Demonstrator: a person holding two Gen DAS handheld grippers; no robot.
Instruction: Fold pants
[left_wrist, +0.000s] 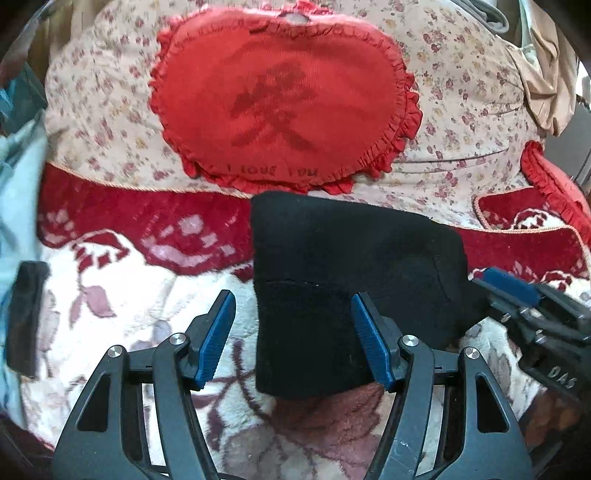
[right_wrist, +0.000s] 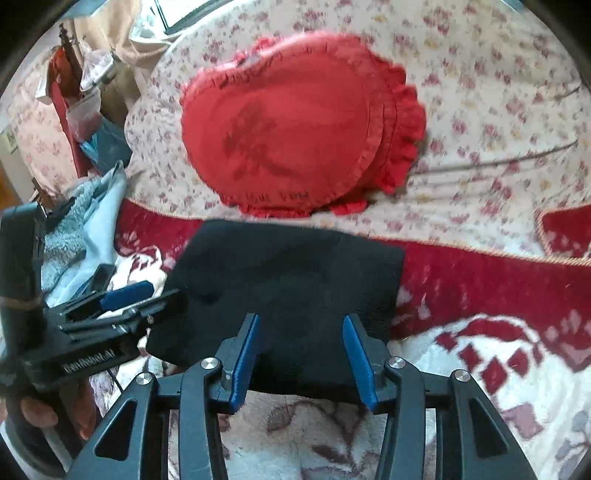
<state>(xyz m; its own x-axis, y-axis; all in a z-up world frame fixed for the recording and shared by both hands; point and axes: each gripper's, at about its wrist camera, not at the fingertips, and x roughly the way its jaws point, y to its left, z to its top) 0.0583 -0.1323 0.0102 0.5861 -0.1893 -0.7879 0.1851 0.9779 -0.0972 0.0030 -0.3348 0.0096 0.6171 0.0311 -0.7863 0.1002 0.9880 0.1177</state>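
On the bed's patterned blanket (left_wrist: 122, 295), below the red cushion (left_wrist: 280, 99), the black pants (left_wrist: 343, 273) lie as a compact folded bundle; both the left hand-held gripper (left_wrist: 293, 339) and the right hand-held gripper (right_wrist: 301, 350) stand released, suggesting folding is nearly or fully complete.

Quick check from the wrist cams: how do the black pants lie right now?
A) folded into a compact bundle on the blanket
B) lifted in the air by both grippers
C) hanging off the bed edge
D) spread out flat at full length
A: the black pants lie as a compact folded bundle on the floral blanket, with the left gripper and right gripper both open over it.
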